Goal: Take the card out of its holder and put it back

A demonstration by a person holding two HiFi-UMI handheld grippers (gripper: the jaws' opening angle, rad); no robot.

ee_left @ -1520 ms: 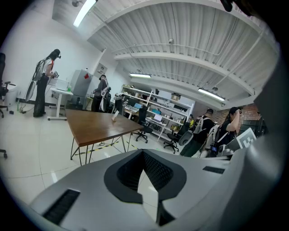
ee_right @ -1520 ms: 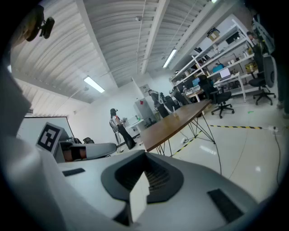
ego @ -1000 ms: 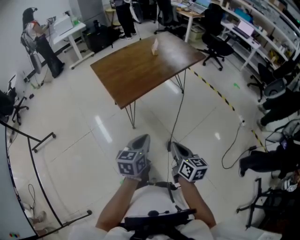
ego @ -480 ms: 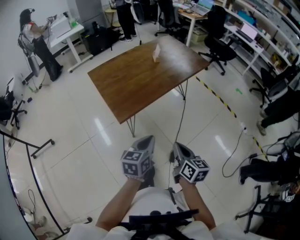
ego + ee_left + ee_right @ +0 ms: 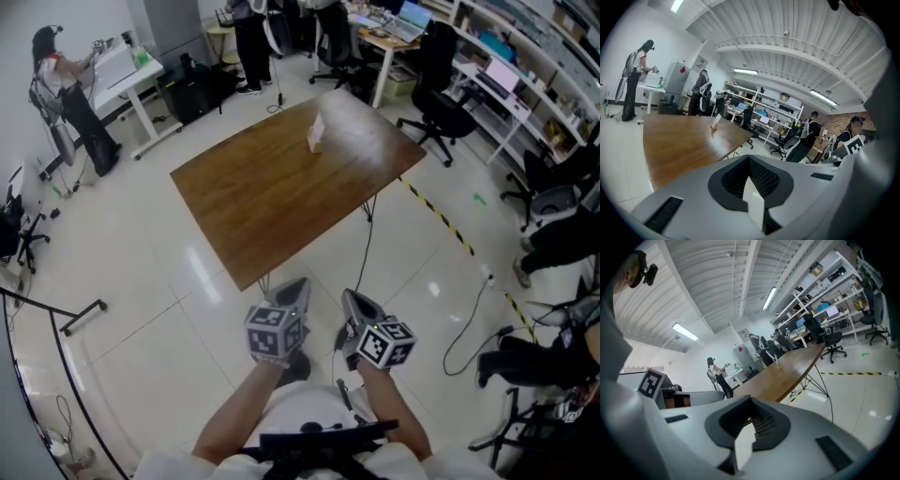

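Only the head view shows both tools from above; the left gripper [image 5: 291, 284] and right gripper [image 5: 356, 300] sit side by side at 6 o'clock, each carrying a cube [image 5: 275, 330] of black-and-white square markers; the gripper views show each pair of jaws closed together, ribbed black pads [image 5: 764, 176] meeting on nothing; the pale card [image 5: 316, 129] stands upright in its holder [image 5: 315, 146] on the glossy brown wooden table [image 5: 253, 197], toward 12 o'clock, well apart from both tools; its print is too small to read; only the gripper views show the corrugated white ceiling [image 5: 787, 42] and strip lights [image 5: 745, 71].

Left gripper [image 5: 292, 286] beside right gripper [image 5: 355, 300], well short of table [image 5: 262, 192] with card [image 5: 316, 133]
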